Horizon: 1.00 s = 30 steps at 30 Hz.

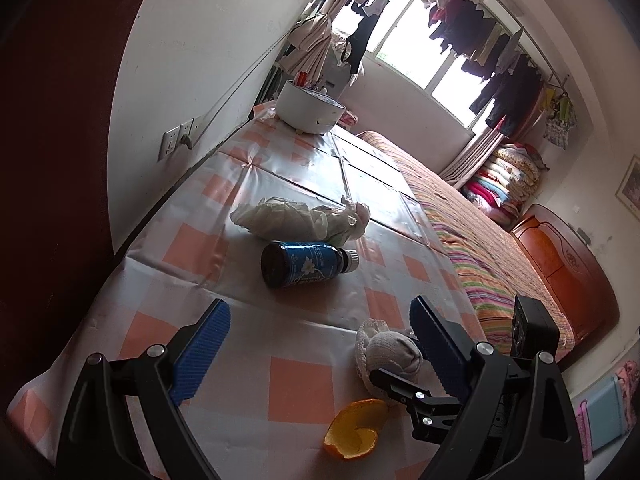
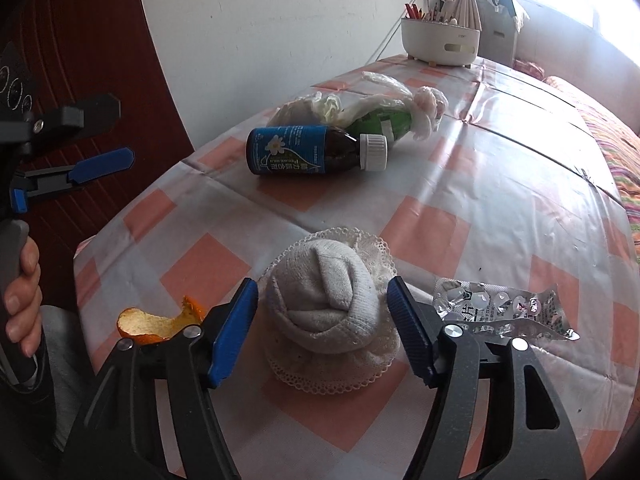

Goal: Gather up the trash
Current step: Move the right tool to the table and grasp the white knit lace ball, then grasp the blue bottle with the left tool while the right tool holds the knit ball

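Note:
A rolled grey-white sock with lace trim [image 2: 332, 308] lies on the checked tablecloth [image 2: 460, 208]. My right gripper [image 2: 322, 296] is open, its blue fingers on either side of the sock, not closed on it. An orange peel [image 2: 156, 324] lies to its left and an empty pill blister pack [image 2: 504, 312] to its right. A blue-labelled brown bottle [image 2: 312, 154] lies on its side farther back, with a green bottle in a plastic bag [image 2: 376, 114] behind it. My left gripper [image 1: 320, 320] is open and empty above the table, with the bottle [image 1: 304, 264], sock [image 1: 388, 354] and peel [image 1: 356, 430] in its view.
A white round container [image 2: 440, 46] with utensils stands at the table's far end by the wall. A bed with a striped cover [image 1: 480, 248] runs along the table's right side. A dark red door [image 2: 80, 60] is at the left.

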Motion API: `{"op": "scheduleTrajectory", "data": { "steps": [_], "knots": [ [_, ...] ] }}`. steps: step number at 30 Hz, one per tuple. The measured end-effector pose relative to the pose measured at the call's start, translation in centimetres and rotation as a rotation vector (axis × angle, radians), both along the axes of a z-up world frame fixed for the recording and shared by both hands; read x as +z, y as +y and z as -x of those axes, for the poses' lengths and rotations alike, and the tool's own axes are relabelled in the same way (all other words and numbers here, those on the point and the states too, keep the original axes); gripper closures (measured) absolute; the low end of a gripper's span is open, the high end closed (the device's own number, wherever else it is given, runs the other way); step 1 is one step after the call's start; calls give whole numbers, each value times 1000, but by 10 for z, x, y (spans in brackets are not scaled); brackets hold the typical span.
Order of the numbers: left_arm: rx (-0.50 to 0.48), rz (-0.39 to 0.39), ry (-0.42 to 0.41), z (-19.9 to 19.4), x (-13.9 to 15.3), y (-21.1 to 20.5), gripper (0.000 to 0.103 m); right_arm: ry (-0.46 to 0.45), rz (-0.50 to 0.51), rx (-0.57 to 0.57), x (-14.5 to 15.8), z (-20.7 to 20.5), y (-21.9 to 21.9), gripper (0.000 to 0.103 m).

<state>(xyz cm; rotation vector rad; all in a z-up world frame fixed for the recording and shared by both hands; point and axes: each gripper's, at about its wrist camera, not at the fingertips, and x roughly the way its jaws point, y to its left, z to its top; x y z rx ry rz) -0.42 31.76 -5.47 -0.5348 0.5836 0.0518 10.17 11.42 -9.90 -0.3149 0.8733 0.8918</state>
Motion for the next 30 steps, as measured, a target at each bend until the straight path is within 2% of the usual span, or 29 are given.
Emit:
{"op": "scheduleTrajectory", "data": {
  "steps": [6,13,21,26,30],
  "knots": [
    [-19,-27,9,-2,-1,-5,14,14,-9,-16,2,0,-3,51],
    [-85,-106,17,-8,-2,-22,14,93,-185,-72,28,-4,-42,51],
    [-228,-172,33,-20,-5,-52,14,79,-287,-108,50,5,-82,51],
    [-365,-267,58,-37,4,-68,14,73,-318,-130,56,7,-104,51],
    [-477,-428,119,-59,11,-75,14,73,-347,-137,61,9,-115,51]
  ]
}}
